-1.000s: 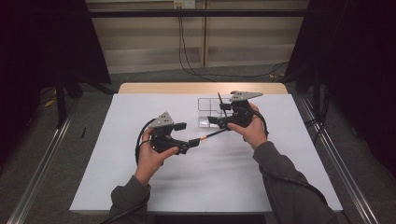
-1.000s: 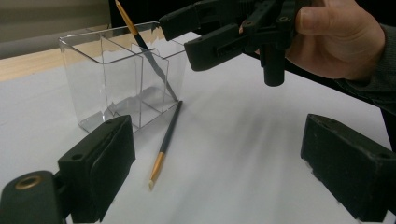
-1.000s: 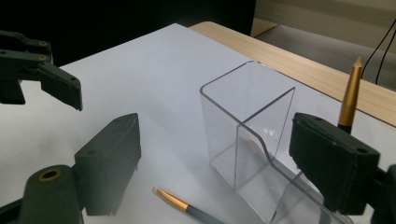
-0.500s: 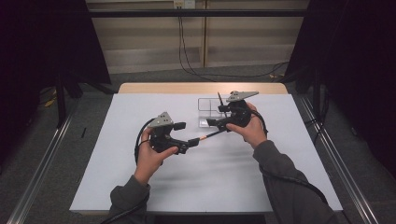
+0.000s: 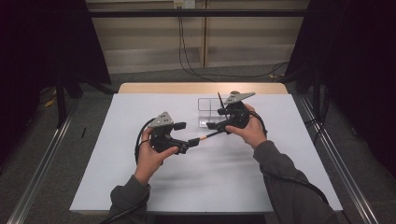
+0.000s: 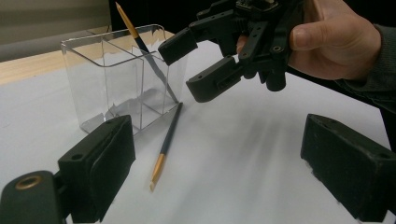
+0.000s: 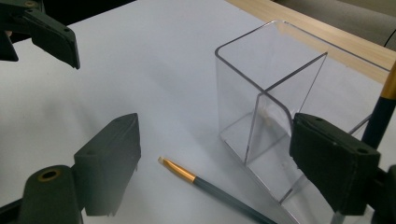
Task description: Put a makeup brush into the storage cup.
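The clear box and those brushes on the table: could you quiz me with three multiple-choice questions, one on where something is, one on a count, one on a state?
1. Where does the loose brush lie?
A. flat on the white table cover beside the clear box
B. inside the box
C. on the floor

2. How many brushes are there in all?
A. one
B. two
C. four

3. How do the left gripper and the right gripper stand?
A. both shut on a brush
B. one shut, one open
C. both open and holding nothing

Answers:
1 A, the left gripper view has it flat on the cover, its dark handle end by the box's foot.
2 B, one lies on the cover and a second brush leans inside the box.
3 C, each gripper view has its jaws wide apart with nothing pressed between them.
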`<state>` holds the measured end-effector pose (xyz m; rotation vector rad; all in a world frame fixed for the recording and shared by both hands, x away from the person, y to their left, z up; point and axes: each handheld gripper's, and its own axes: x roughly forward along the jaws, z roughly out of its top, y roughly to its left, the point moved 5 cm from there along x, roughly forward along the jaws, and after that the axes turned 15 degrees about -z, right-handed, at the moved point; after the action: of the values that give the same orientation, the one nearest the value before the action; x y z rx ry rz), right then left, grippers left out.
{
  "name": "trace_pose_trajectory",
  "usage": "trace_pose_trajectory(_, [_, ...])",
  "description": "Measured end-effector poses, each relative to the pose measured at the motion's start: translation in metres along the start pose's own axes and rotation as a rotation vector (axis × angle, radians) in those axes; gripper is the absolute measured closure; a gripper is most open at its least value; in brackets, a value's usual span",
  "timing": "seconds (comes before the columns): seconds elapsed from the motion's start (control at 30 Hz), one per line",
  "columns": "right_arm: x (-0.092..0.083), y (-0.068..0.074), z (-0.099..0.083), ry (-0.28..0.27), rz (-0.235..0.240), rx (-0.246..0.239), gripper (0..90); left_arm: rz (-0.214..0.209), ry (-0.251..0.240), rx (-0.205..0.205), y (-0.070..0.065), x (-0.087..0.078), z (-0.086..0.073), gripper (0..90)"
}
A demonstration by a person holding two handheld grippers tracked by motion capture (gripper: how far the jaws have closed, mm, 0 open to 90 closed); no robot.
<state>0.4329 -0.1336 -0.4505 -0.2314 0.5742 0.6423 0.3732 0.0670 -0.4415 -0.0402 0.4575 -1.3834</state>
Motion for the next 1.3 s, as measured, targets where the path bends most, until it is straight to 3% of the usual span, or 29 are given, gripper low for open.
trace_pose_trajectory(0.63, [-0.005, 0.006, 0.001, -0.014, 0.021, -0.006, 15.3, -0.002, 0.000, 0.001, -0.001, 0.001, 0.000, 9.9])
trace_pose_trajectory(1.07, [0.005, 0.010, 0.000, 0.023, 0.031, -0.045, 15.4, 0.004, -0.008, 0.001, 0.000, -0.002, 0.001, 9.9])
trace_pose_trajectory(1.3, [0.013, 0.012, -0.007, 0.070, 0.030, -0.083, 15.5, 0.008, -0.009, -0.004, 0.000, -0.003, 0.000, 9.9])
